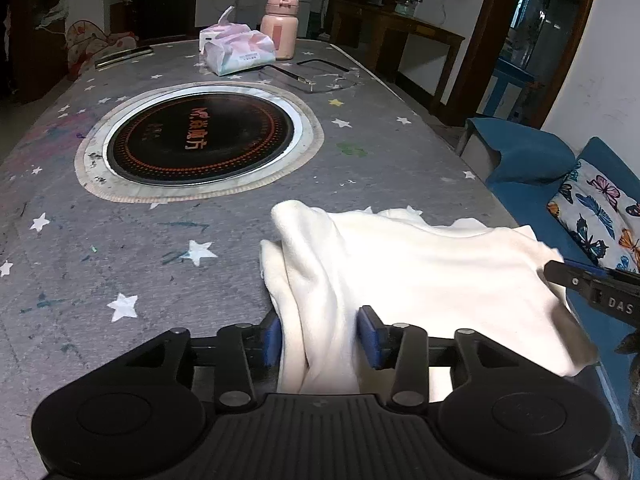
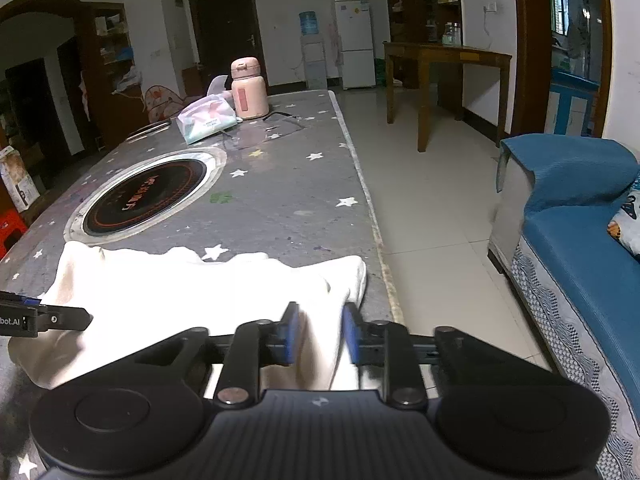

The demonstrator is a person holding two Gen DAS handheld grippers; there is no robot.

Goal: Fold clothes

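White garment [image 1: 420, 276], folded into a broad band, lies across the near end of our grey star-print tablecloth [image 1: 120, 240], reaching the table's right edge. Our left gripper [image 1: 322, 334] has a bunched fold of it running between its blue pads [image 1: 370, 336]; the pads stand apart from the cloth, so we read it as released. Our right gripper [image 2: 318, 332] straddles the garment's right end in the same way, blue pads [image 2: 352, 332] parted with cloth between them, not pinching. Farther on, a round black induction cooktop [image 1: 200, 142] sits sunk in the table. Beyond it lie a tissue pack [image 1: 240, 54] and a pink flask [image 1: 280, 26], with a phone [image 1: 124, 56] at the far left. A blue sofa [image 2: 580, 240] stands to the right.
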